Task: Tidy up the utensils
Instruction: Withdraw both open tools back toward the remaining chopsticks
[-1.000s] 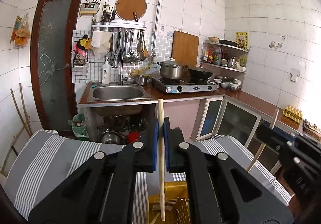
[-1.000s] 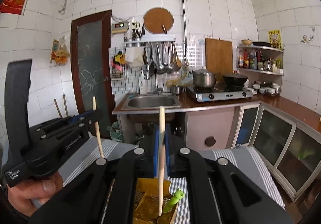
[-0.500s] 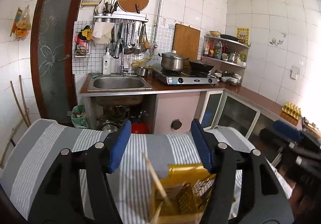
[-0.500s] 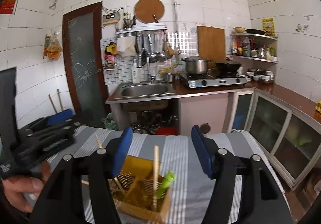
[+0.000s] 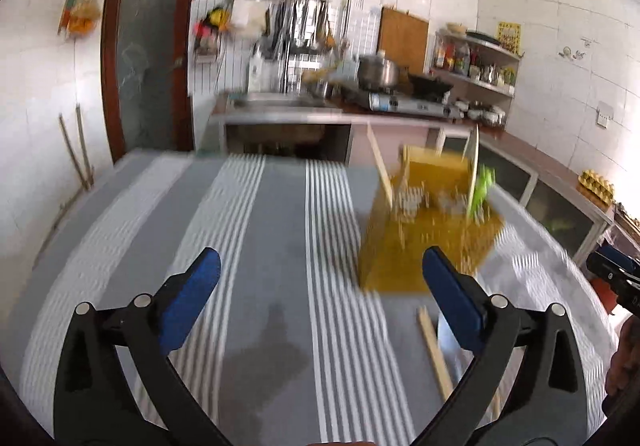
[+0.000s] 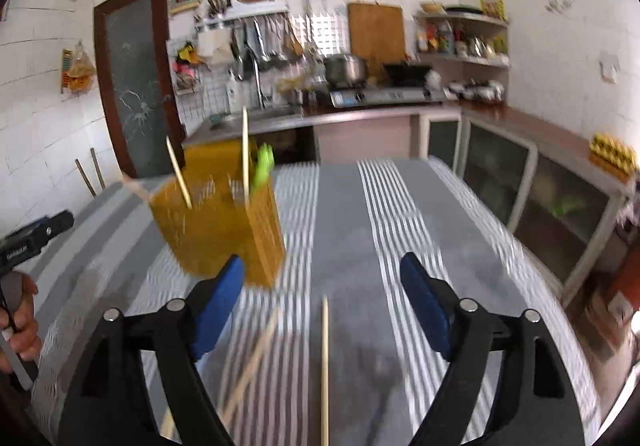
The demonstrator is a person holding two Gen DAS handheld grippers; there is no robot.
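A yellow mesh utensil basket [image 5: 432, 222] [image 6: 224, 222] stands on the grey striped tablecloth [image 5: 260, 246], holding upright wooden chopsticks [image 6: 245, 150] and a green utensil [image 6: 262, 166]. My left gripper [image 5: 320, 298] is open and empty, low over the cloth to the left of the basket. A loose chopstick [image 5: 436, 354] lies by its right finger. My right gripper [image 6: 320, 302] is open and empty, right of the basket, above two loose chopsticks [image 6: 325, 366] on the cloth. The views are motion-blurred.
Beyond the table are a sink counter [image 6: 280, 118], a gas stove with a pot [image 6: 348, 70], cabinets [image 6: 500, 166] on the right and a brown door [image 6: 136, 78]. The other gripper shows at each view's edge [image 5: 616, 278] [image 6: 32, 238].
Both grippers opened and let their chopsticks go into the basket, then dropped lower and pulled back. The basket now sits farther ahead and loose chopsticks on the cloth have come into view.
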